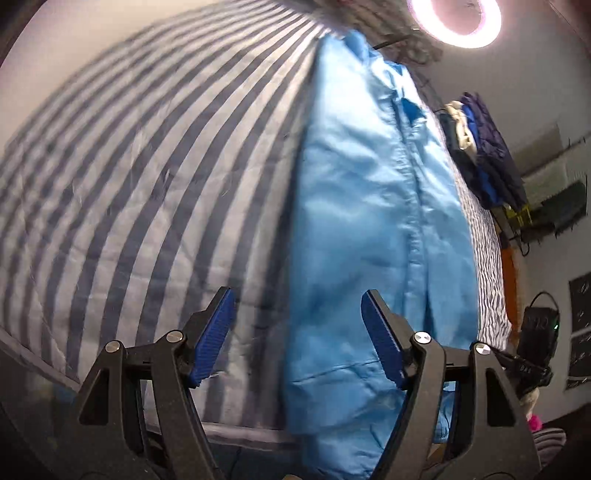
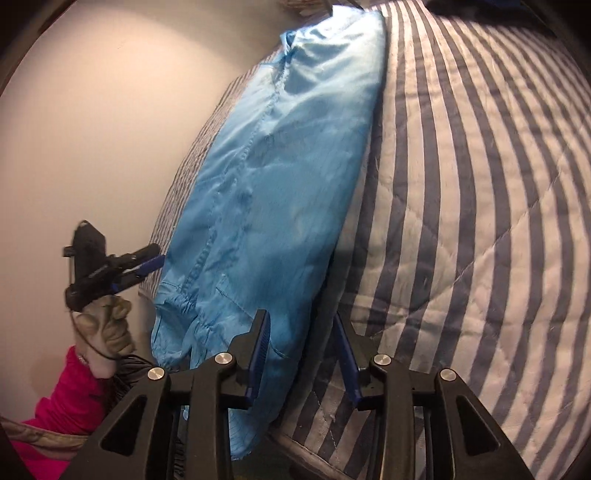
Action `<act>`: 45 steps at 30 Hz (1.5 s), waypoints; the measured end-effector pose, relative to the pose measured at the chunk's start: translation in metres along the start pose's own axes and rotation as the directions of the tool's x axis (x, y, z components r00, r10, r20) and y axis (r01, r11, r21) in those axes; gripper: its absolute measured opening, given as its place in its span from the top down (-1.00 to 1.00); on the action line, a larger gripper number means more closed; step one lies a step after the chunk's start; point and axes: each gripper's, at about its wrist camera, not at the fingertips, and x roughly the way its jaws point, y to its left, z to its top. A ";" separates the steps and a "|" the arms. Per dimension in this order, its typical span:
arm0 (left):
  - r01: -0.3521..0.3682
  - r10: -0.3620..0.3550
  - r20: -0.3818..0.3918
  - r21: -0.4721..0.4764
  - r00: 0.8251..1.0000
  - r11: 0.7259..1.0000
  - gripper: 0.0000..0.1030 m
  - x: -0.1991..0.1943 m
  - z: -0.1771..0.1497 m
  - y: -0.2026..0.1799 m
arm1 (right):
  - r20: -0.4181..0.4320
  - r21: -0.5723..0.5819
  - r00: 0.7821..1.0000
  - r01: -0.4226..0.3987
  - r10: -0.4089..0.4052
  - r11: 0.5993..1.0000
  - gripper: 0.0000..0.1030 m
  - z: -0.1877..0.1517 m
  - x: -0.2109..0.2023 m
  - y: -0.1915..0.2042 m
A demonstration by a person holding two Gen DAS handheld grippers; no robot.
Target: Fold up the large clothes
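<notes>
A light blue garment [image 1: 369, 221] lies in a long narrow folded strip on a striped quilt [image 1: 147, 184]. Its lower end hangs over the bed's near edge. My left gripper [image 1: 297, 314] is open, with the garment's left edge between its fingers and nothing clamped. In the right wrist view the same garment [image 2: 273, 177] lies on the quilt [image 2: 461, 221]. My right gripper [image 2: 301, 332] is open astride the garment's right edge near the hem. The left gripper [image 2: 147, 264] also shows there, at the garment's far side, held by a gloved hand.
A pile of dark blue and cream clothes [image 1: 480, 147] sits at the far right of the bed. A ring light [image 1: 456, 22] shines above. A plain wall [image 2: 92, 129] lies beyond the bed. A pink sleeve [image 2: 62, 398] is at lower left.
</notes>
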 end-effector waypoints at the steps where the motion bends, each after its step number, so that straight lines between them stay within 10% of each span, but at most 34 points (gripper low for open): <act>1: 0.018 -0.018 -0.006 -0.009 1.000 1.000 -0.41 0.002 -0.002 0.004 | -0.008 0.016 1.000 -0.019 0.019 1.000 0.27 -0.002 0.004 -0.003; 4: 0.061 -0.061 -0.028 0.023 0.998 0.998 -0.07 0.006 -0.002 0.001 | -0.010 0.027 0.998 -0.054 0.054 0.998 0.29 -0.005 0.009 -0.005; 6: 0.090 -0.088 -0.077 0.022 0.993 0.996 0.55 0.013 -0.004 -0.005 | -0.011 0.038 0.997 -0.080 0.081 0.996 0.39 -0.004 0.012 -0.005; 8: 0.074 -0.069 -0.092 0.052 0.993 0.996 0.90 0.019 -0.006 -0.012 | -0.020 0.041 0.994 -0.107 0.108 0.993 0.87 -0.002 0.015 -0.003; 10: 0.068 -0.063 -0.070 0.074 0.996 0.995 0.98 0.014 -0.008 -0.020 | -0.033 -0.002 0.998 -0.060 0.060 0.998 0.95 -0.002 0.017 0.007; 16: 0.087 -0.084 -0.029 0.124 0.996 0.989 0.98 0.001 -0.010 -0.033 | -0.020 -0.080 1.000 -0.012 0.011 0.997 0.96 0.001 0.004 0.023; 20: 0.138 -0.131 -0.114 0.051 0.985 0.989 0.36 0.021 -0.013 -0.020 | -0.038 -0.027 0.997 -0.060 0.059 0.998 0.33 -0.001 0.010 0.010; 22: 0.153 -0.146 -0.114 0.062 0.983 0.986 0.36 0.024 -0.014 -0.021 | -0.035 -0.007 0.994 -0.106 0.105 0.994 0.33 -0.003 0.014 0.006; 26: 0.174 -0.162 -0.156 0.062 0.974 0.983 0.97 0.033 -0.010 -0.025 | -0.054 0.017 0.984 -0.167 0.168 0.986 0.80 -0.005 0.028 0.004; 37: 0.235 -0.212 -0.131 0.198 0.968 0.952 0.99 -0.021 -0.043 -0.066 | -0.017 -0.171 0.986 -0.166 0.166 0.971 0.99 -0.017 -0.031 0.044; 45: 0.247 -0.238 -0.070 0.165 0.969 0.955 0.99 -0.033 -0.008 -0.072 | 0.039 -0.158 0.974 -0.216 0.224 0.964 0.99 0.015 -0.040 0.044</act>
